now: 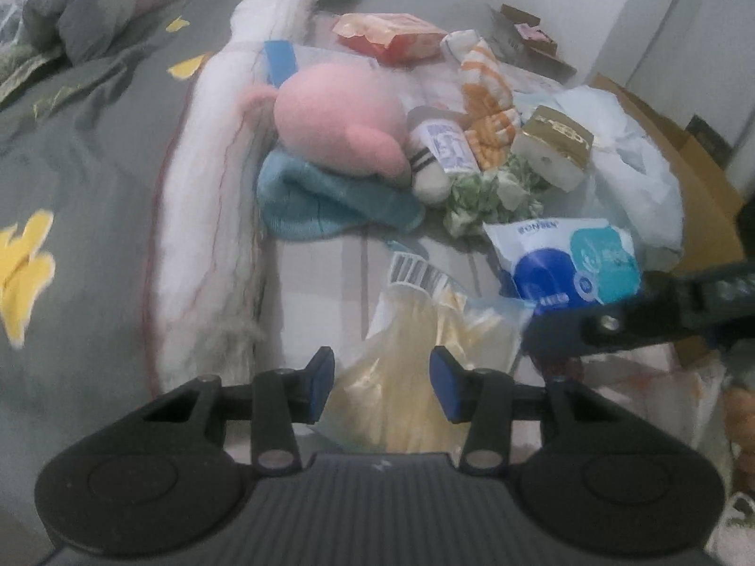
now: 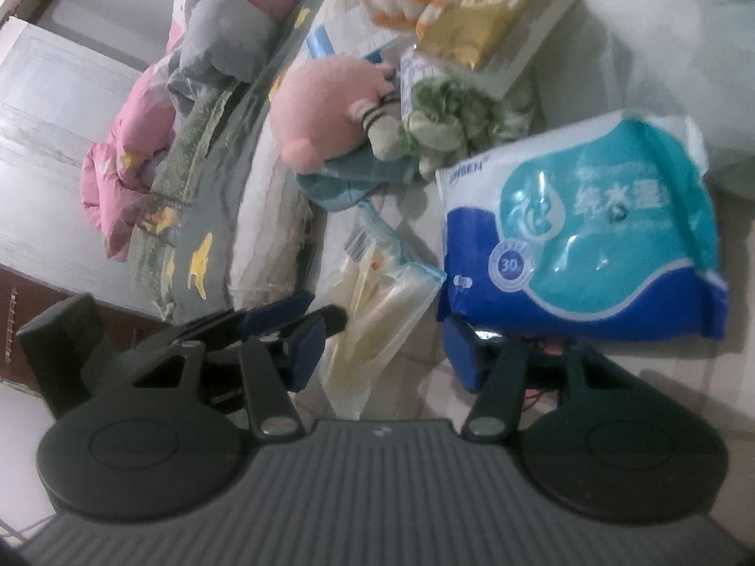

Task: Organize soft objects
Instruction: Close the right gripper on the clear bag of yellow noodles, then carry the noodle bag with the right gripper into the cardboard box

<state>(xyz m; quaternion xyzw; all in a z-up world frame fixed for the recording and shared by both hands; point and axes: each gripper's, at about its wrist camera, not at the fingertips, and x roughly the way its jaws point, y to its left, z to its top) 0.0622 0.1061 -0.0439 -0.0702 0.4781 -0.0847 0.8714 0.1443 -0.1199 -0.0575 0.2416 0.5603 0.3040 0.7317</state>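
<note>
A clear bag of pale yellow material [image 1: 424,344] [image 2: 377,311] lies on the striped sheet, its near end between the blue pads of both grippers. My left gripper [image 1: 383,389] hangs over it, jaws partly apart, and I see no pad pressing. My right gripper [image 2: 384,358] straddles the same bag from the other side, with a gap beside its right pad. A blue and teal wet-wipes pack [image 2: 590,245] [image 1: 571,264] rests just beyond the right finger. Farther off are a pink plush [image 1: 339,122], a teal knit hat [image 1: 321,207], a striped grey sock [image 1: 427,170] and a green-white cloth [image 1: 490,193].
A rolled white blanket [image 1: 212,188] and a grey quilt with yellow shapes [image 1: 94,165] border the pile on the left. An orange-striped cloth [image 1: 486,108], a gold box [image 1: 557,141], an orange snack bag [image 1: 396,35], a white plastic bag [image 1: 627,165] and a cardboard box [image 1: 684,155] crowd the far right.
</note>
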